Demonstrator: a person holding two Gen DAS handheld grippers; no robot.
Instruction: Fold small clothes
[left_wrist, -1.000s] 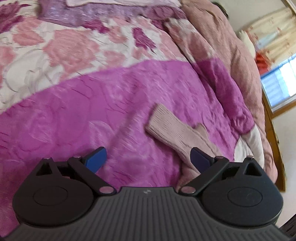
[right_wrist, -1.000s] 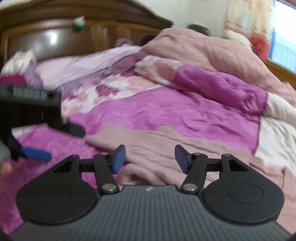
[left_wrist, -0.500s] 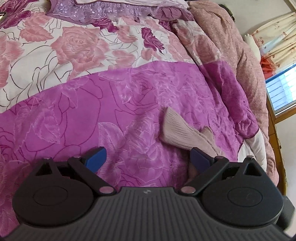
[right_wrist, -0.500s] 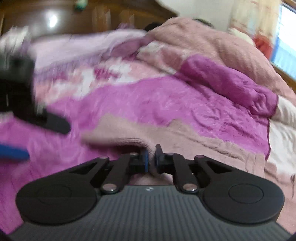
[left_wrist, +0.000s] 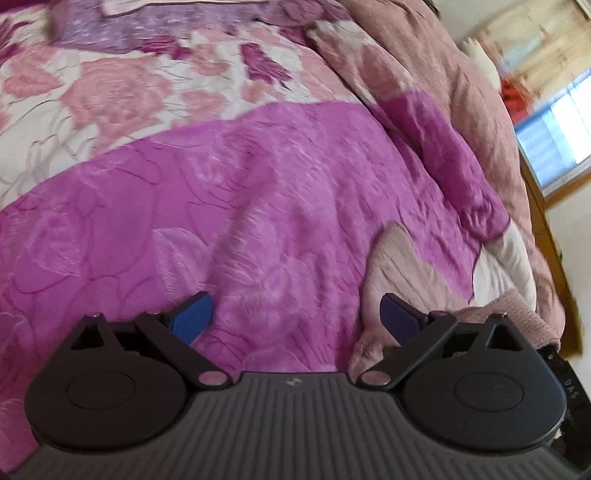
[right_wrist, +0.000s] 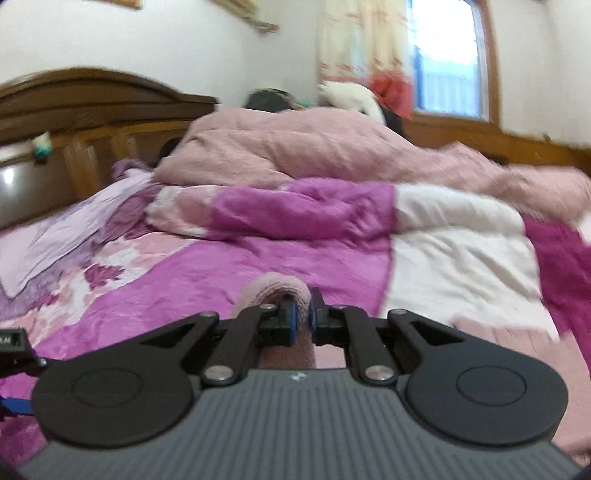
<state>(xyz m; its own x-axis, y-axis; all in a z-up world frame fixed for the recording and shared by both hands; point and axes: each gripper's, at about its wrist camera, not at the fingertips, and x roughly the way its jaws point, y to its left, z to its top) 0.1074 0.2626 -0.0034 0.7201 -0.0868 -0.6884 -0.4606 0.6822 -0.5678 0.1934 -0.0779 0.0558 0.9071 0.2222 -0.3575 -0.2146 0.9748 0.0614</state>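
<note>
1. Right gripper (right_wrist: 302, 319): pinching a fold of the pink knitted garment (right_wrist: 277, 287), cloth arching up just above the pads.
2. Left gripper (left_wrist: 295, 314): spread wide over the magenta bedspread (left_wrist: 258, 206), nothing between the fingers.
3. Garment in the left view (left_wrist: 402, 266): lying on the bedspread, just beside and partly behind the right-hand blue pad (left_wrist: 397, 314).
4. Behind: rumpled pink quilt (right_wrist: 295, 147), wooden headboard (right_wrist: 81, 99).

Black hand-held gripper (right_wrist: 302, 320) (blue pads (right_wrist: 291, 320), ribbed grey body, silver screws)
</note>
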